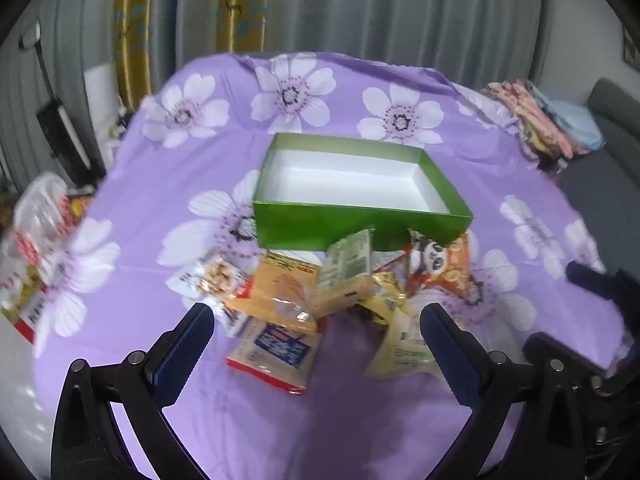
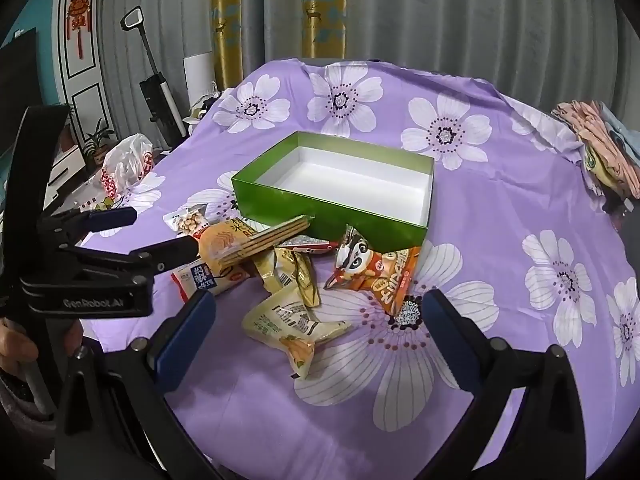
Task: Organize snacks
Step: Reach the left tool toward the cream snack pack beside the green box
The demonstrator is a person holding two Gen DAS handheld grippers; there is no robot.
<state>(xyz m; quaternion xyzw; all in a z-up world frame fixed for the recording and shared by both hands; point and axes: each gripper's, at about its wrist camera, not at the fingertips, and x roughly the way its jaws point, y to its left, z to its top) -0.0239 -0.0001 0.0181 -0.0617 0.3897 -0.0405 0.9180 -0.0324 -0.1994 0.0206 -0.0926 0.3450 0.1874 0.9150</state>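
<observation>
Nearest, by the near edge of the table: right gripper [image 2: 320,320] spread wide, nothing between its blue pads, poised over a pale yellow crinkled snack packet [image 2: 292,320] lying flat on the purple flowered cloth [image 2: 500,208]. Same packet in the left wrist view [image 1: 400,344], close to the right-hand finger there. Left gripper [image 1: 320,332] likewise wide open and empty; from the right wrist camera, seen side-on [image 2: 152,232], lower fingertip just at the edge of a yellow-orange cracker packet [image 2: 216,246], whether touching it or not impossible to say. Bare hand [image 2: 16,344] on its handle, visible only from that side.

Next, the heap of snacks itself, between the grippers and the box: a red, white and blue flat packet [image 1: 276,352] under the cracker packet [image 1: 276,292]; a clear bag of round nuts [image 1: 216,276] to the left; gold foil wrappers [image 2: 300,276] in the middle; an orange foil packet with a panda face [image 1: 440,268] to the right, leaning against the box. A green-and-white packet [image 1: 348,264] standing tilted, its face plain from the left camera, only its striped edge [image 2: 272,236] from the right.

Beyond, mid-table: an open green cardboard box with white lining [image 1: 360,220], nothing inside.

Farther off: white plastic bag with red print [image 2: 128,164] at the left edge, sharp in the right view, blurred in the left; folded pink and blue clothes [image 2: 600,140] at the far right corner; grey and yellow curtains [image 2: 440,20] behind.
</observation>
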